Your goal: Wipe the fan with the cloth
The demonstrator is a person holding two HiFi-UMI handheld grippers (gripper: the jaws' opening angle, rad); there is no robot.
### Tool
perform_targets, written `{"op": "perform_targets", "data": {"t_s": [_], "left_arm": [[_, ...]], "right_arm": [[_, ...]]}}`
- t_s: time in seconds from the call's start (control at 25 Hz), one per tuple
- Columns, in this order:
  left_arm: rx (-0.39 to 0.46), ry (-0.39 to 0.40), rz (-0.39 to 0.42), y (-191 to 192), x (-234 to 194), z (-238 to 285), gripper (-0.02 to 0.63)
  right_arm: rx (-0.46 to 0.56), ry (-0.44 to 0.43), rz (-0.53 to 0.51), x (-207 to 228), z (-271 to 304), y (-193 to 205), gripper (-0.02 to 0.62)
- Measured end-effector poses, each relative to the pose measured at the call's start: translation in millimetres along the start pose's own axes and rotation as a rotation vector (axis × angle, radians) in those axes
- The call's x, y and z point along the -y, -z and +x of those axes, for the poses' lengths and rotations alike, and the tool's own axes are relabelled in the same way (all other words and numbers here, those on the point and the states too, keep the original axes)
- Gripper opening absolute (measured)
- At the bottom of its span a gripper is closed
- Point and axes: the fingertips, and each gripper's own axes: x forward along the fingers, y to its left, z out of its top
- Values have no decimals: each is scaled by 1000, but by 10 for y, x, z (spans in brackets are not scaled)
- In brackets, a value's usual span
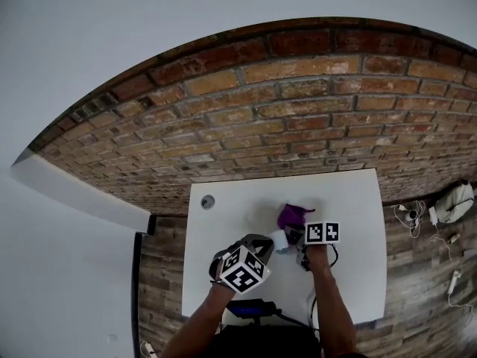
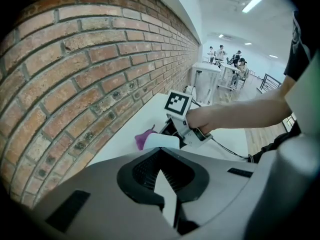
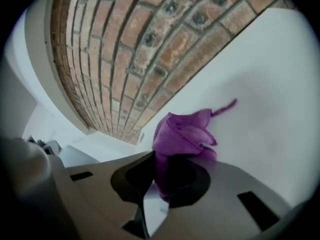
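One crumpled purple cloth (image 3: 182, 134) is pinched by right tongs (image 3: 157, 186); left tongs (image 2: 165, 184) pressed together.

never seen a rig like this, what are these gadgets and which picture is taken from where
A person holds two two-jaw grippers; the cubes with black squares belong to them. The head view looks down at a white table. The other two views come from cameras on the grippers. The right gripper pinches a purple cloth. The left gripper is shut; a small white thing sits just beyond it, perhaps the fan, but whether it is gripped I cannot tell.
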Motion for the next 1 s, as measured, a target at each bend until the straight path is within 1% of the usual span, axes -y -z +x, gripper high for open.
{"op": "perform_targets", "data": {"t_s": [0.04,0.08,0.28,0.44,0.52,0.64,0.72,0.84,0.92,1.0], "left_arm": [[0,2,-1,3,9,-1,0],[0,5,-3,8,16,-4,0],[9,3,-6,17,9,-18,0],[16,11,-10,42,23,-27,0],[23,17,-15,47,23,-30,0],[50,21,-26,44,4,-33,0],[77,21,-24,47,1,-37,0],[149,2,-24,70,-38,-72,0],[225,-42,-66,135,-163,-144,0],[290,-74,-151,284,-322,-209,0]], "right_arm": [[-27,10,-4,23,46,101,55],[-32,17,-5,31,56,176,55],[32,48,10,28,-155,332,55],[39,63,26,21,-361,663,55],[11,49,32,-29,-416,900,55],[-92,9,12,-180,-414,1327,55],[-134,-8,1,-261,-420,1533,55],[-120,-17,21,-311,-507,1627,55],[-86,-11,31,-292,-623,1569,55],[-47,7,31,-227,-772,1464,55]]}}
